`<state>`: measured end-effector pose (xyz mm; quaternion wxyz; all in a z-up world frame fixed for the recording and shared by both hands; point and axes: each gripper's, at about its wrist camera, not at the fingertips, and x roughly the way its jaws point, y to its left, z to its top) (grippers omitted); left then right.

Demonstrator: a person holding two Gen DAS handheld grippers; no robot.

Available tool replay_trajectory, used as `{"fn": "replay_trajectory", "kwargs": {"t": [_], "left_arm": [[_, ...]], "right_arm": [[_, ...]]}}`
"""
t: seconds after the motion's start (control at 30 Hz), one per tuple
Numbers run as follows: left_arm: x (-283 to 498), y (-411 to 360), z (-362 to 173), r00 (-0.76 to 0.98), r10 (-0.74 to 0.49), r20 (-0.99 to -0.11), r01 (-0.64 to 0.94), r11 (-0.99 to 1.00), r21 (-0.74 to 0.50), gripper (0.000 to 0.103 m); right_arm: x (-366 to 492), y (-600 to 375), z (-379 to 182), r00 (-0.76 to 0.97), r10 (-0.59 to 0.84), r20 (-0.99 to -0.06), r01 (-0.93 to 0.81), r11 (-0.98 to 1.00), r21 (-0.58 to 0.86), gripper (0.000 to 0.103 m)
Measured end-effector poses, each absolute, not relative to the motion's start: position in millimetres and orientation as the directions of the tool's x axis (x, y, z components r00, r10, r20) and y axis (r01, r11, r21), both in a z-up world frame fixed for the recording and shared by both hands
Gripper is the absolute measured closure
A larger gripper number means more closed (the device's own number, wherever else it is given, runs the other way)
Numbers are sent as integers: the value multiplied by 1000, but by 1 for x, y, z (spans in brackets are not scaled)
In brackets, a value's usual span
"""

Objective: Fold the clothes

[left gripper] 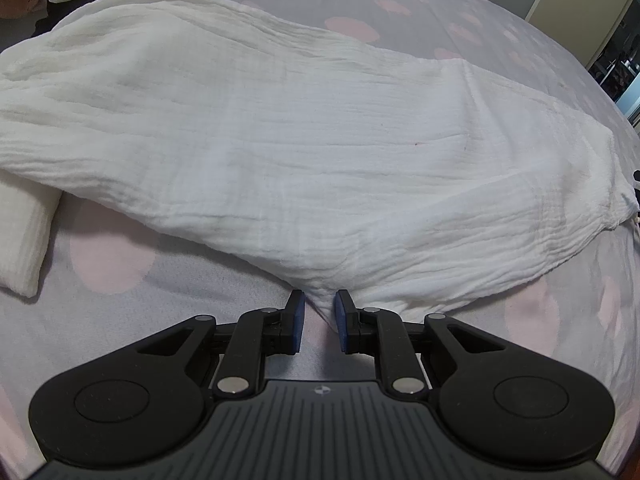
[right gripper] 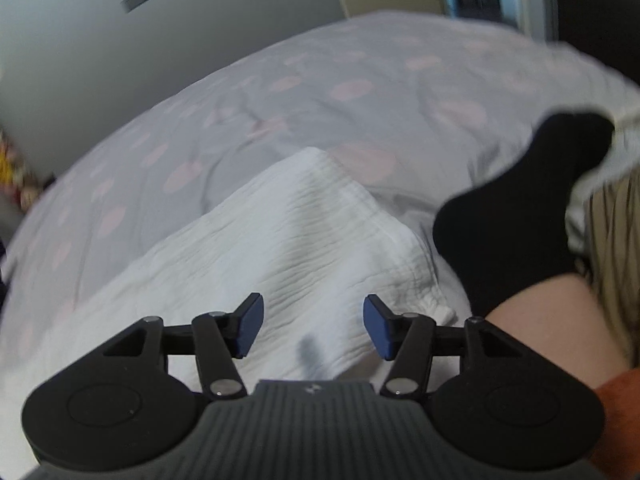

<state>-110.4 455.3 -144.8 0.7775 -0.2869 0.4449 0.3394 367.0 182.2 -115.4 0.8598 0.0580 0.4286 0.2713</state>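
A white crinkled muslin cloth [left gripper: 304, 152] lies on a pale grey bedspread with pink dots [left gripper: 120, 256], beside a black ankle sock [right gripper: 520, 208]; black tools carry blue pads [left gripper: 298, 320].
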Motion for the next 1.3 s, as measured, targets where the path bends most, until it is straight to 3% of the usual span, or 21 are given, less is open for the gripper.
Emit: {"fn": "replay_trajectory", "kwargs": {"t": [0.23,0.57,0.73,0.77,0.83,0.87,0.9,1.13,1.3], "left_arm": [[-109,454,-145,370,271,-888,-778,613,-137,83],[-102,452,-144,334,278,-900,-764,639,-86,83],[-95,450,-145,302,288,-909,-768,638,-53,83],[-93,449,-145,296,289,-910,-770,636,-49,83],[-91,449,-146,285,294,-913,-774,632,-38,83],[-90,448,-146,279,296,-913,-775,632,-31,83],[-89,447,-146,273,299,-914,-774,633,-24,83],[-84,440,-147,244,337,-909,-770,637,29,83],[-83,436,-147,233,350,-907,-777,628,42,83]], "right_arm": [[398,176,-125,524,483,-701,-358,872,333,44],[475,248,-101,524,511,-681,-513,828,227,44],[518,287,-112,514,473,-715,-529,832,170,45],[522,291,-115,502,476,-722,-534,827,175,47],[531,298,-122,478,482,-735,-544,819,184,64],[533,301,-126,458,476,-750,-549,816,183,87],[532,303,-128,449,466,-763,-555,814,171,95],[522,286,-100,570,549,-611,-594,789,156,98],[533,304,-108,581,516,-629,-589,800,114,98]]}}
